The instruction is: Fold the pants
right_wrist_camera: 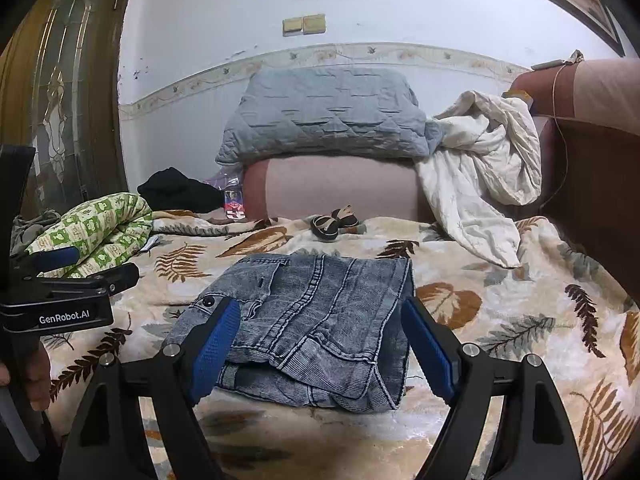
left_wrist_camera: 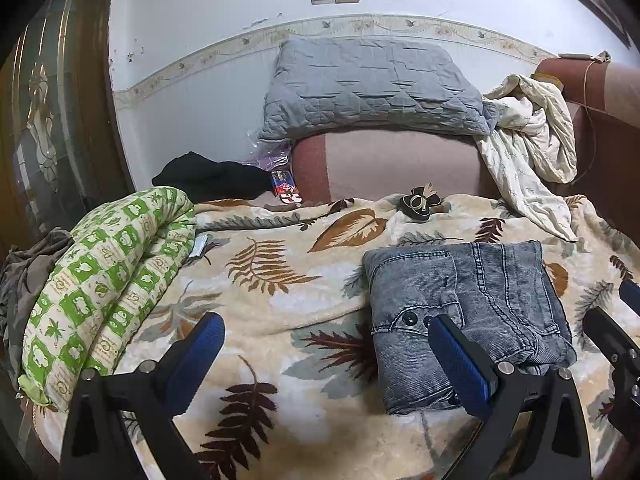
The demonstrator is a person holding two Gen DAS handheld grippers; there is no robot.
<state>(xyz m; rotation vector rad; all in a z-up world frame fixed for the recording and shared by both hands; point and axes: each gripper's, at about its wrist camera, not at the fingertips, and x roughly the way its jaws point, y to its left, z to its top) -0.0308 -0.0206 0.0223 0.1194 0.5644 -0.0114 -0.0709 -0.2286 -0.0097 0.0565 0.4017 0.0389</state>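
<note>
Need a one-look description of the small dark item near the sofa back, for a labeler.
Start at the grey quilted pillow atop the pink sofa back. Directly below, on the leaf-print blanket, sits a small black-and-tan bow-shaped item. It alone is tiny and dark; the folded grey jeans lie nearer.

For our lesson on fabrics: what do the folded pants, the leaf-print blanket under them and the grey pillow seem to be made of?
Pants: looks like washed grey denim, matte, with raised double-stitched seams, mottled fading and dark snap buttons.
Blanket: probably plush fleece; the surface looks soft and fuzzy, with slightly blurred printed leaves.
Pillow: quilted woven cloth, likely cotton or a blend; stitched lines form puffy blocks.
</note>
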